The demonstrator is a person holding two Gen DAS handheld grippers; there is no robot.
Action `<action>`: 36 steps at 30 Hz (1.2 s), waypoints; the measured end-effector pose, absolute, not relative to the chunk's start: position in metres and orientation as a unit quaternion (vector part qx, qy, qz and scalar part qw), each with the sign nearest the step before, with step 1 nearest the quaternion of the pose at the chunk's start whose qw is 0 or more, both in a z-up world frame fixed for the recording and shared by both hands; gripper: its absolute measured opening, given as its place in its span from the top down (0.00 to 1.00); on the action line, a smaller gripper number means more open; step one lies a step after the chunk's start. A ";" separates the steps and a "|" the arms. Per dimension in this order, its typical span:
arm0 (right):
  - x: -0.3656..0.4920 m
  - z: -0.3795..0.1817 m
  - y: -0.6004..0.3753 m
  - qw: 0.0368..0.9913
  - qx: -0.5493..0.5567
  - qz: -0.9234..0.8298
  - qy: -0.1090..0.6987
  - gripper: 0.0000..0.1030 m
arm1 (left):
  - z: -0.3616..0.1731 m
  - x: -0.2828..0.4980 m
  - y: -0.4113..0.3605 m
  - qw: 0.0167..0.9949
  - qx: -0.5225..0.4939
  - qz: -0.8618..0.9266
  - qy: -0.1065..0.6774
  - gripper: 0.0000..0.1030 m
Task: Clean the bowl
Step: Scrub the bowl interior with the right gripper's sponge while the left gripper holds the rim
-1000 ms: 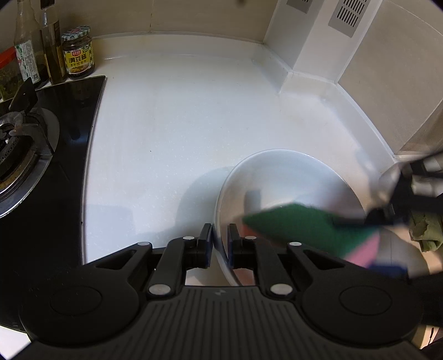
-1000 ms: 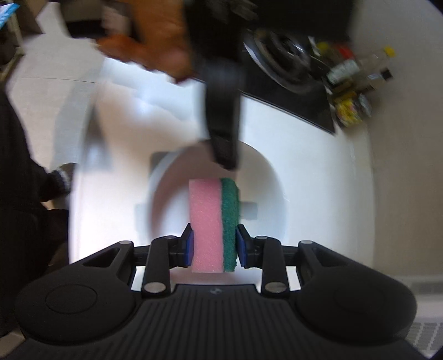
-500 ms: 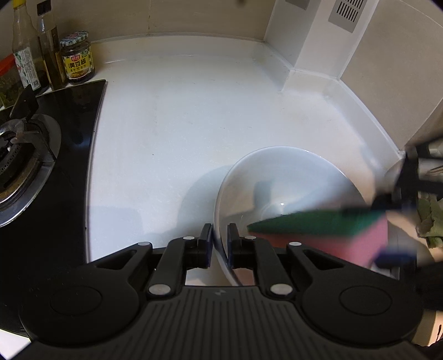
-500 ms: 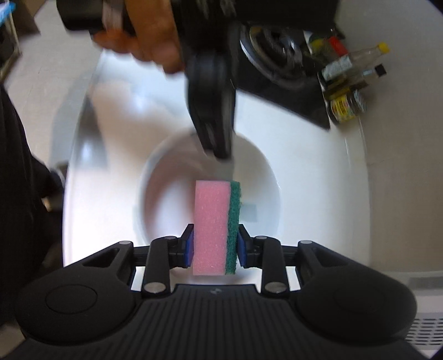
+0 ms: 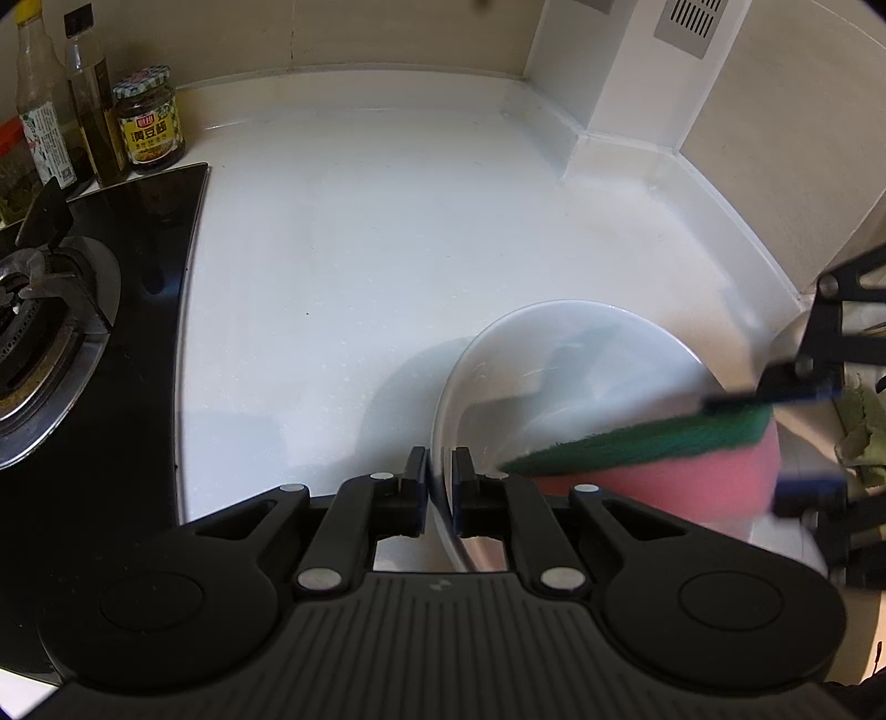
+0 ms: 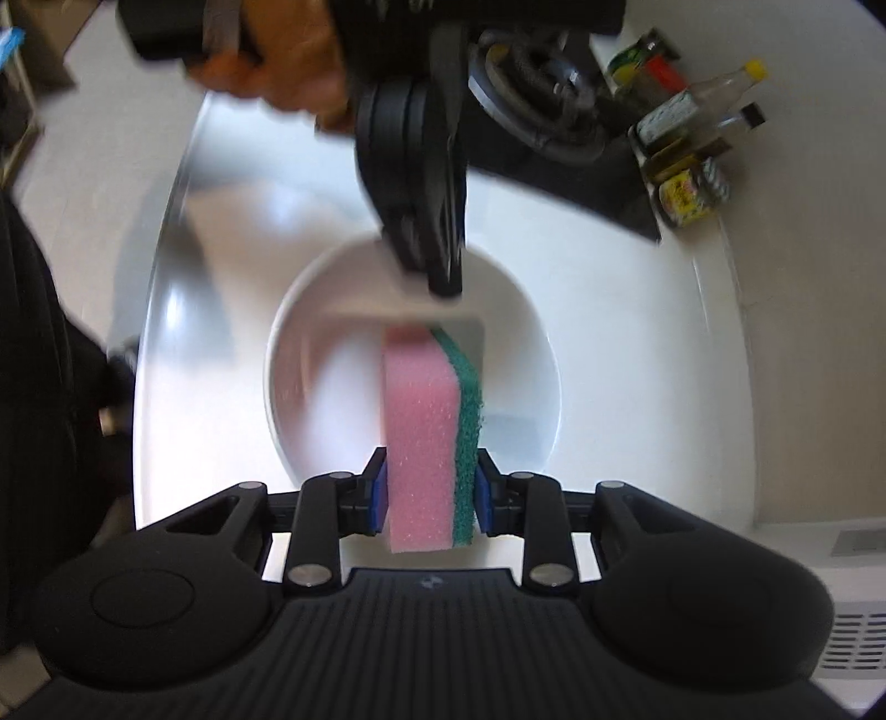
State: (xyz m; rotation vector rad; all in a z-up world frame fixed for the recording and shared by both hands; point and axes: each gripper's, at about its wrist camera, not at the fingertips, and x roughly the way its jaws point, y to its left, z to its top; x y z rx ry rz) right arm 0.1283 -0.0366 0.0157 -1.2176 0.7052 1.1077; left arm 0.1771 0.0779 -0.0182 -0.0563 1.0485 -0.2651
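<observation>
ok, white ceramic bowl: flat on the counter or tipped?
Tipped: white ceramic bowl stands on edge, rim clamped in left gripper.

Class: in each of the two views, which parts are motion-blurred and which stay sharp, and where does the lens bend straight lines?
Left wrist view: sponge and right gripper smear; jar and stove stay sharp; the countertop edges curve. Right wrist view: hand and left gripper blur; the sponge stays crisp above the bowl.

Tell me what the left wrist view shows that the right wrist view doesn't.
Only the left wrist view shows the grey wall vent and a crumpled green cloth. Only the right wrist view shows the person's hand and a red-capped jar. Both show the round white bowl, its rim pinched by the left hand-held gripper, and the pink-and-green sponge clamped in the right hand-held gripper.
</observation>
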 end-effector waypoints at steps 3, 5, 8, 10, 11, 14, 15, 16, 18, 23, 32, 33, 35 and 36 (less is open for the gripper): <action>0.118 0.019 -0.030 0.605 -0.522 0.519 0.304 0.75 | -0.018 0.179 0.078 0.857 -0.029 -0.125 0.500 0.95; 0.115 0.023 -0.031 0.596 -0.517 0.532 0.308 0.75 | -0.018 0.180 0.078 0.857 -0.031 -0.126 0.500 0.95; 0.118 0.029 -0.041 0.591 -0.522 0.526 0.318 0.75 | -0.018 0.178 0.078 0.858 -0.031 -0.127 0.497 0.95; 0.121 0.021 -0.046 0.590 -0.578 0.475 0.304 0.75 | -0.018 0.178 0.077 0.858 -0.028 -0.127 0.496 0.95; 0.123 0.016 -0.046 0.591 -0.593 0.458 0.298 0.75 | -0.018 0.177 0.077 0.859 -0.026 -0.127 0.496 0.95; 0.123 0.004 -0.037 0.594 -0.612 0.442 0.278 0.75 | -0.018 0.177 0.076 0.859 -0.021 -0.127 0.496 0.95; 0.115 0.000 -0.031 0.591 -0.616 0.448 0.265 0.75 | -0.017 0.177 0.076 0.859 -0.019 -0.127 0.496 0.95; 0.108 -0.002 -0.025 0.589 -0.615 0.457 0.256 0.75 | -0.017 0.178 0.076 0.859 -0.018 -0.127 0.496 0.95; 0.098 0.003 -0.016 0.585 -0.595 0.488 0.256 0.75 | -0.017 0.178 0.076 0.858 -0.018 -0.129 0.496 0.95; 0.097 0.018 -0.022 0.548 -0.596 0.510 0.290 0.75 | -0.018 0.179 0.077 0.858 -0.017 -0.133 0.496 0.95; 0.120 0.004 -0.008 0.587 -0.604 0.462 0.276 0.75 | -0.018 0.181 0.078 0.859 -0.006 -0.135 0.494 0.95; 0.116 0.006 -0.005 0.589 -0.591 0.477 0.276 0.75 | -0.018 0.181 0.078 0.859 -0.006 -0.136 0.494 0.95; 0.112 0.010 -0.003 0.581 -0.578 0.499 0.281 0.74 | -0.019 0.181 0.079 0.859 -0.007 -0.137 0.493 0.95; 0.109 0.013 -0.006 0.571 -0.576 0.510 0.286 0.74 | -0.019 0.181 0.079 0.859 -0.009 -0.137 0.493 0.95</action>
